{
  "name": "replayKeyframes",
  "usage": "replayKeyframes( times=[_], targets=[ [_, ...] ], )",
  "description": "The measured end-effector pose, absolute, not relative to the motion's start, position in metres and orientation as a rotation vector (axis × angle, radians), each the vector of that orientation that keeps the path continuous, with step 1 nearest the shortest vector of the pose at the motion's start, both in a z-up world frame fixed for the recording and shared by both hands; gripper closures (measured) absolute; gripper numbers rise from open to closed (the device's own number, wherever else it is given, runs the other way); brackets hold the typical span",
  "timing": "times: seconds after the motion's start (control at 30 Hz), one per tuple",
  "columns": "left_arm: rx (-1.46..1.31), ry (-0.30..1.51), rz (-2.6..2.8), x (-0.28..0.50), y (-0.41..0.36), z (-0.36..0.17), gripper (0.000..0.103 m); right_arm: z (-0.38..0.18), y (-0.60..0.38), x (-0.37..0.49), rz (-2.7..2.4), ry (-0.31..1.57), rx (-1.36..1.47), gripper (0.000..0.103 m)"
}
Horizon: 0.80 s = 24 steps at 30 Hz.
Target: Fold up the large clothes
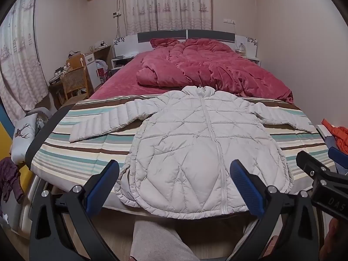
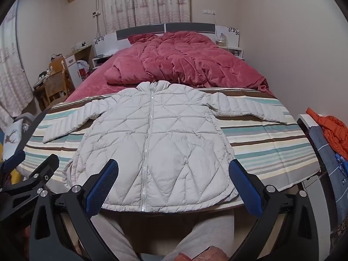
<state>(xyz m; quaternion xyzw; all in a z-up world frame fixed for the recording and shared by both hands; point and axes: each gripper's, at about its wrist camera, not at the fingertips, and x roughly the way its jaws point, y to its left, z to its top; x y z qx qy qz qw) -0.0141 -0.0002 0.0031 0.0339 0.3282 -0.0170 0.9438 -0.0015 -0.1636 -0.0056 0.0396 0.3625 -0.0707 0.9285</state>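
on the striped sheet (image 1: 91,152) — quilted jacket (image 1: 195,148), flat, zipped

Striped sheet (image 2: 271,143) lying bare on both sides of the quilted jacket (image 2: 156,143), crumpled red duvet (image 2: 184,65) crowding just behind its collar, orange garment (image 2: 332,130) piling beyond the bed's right edge

Hidden and cut-off parts around the bed

The jacket (image 1: 195,152) hem's near corners sit behind the blue pads (image 1: 102,187) in the left wrist view; the orange garment (image 2: 332,130) is cut by the right edge; far desk clutter (image 1: 58,71) is too small to tell
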Motion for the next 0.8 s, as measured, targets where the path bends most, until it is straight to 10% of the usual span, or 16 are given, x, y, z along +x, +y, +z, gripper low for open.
replayKeyframes(
  times=[0.8],
  targets=[
    [0.059, 0.711, -0.033, 0.0044, -0.0028, -0.0073, 0.002, -0.0086, -0.1637, -0.001, -0.137, 0.758, 0.095, 0.003]
  ],
)
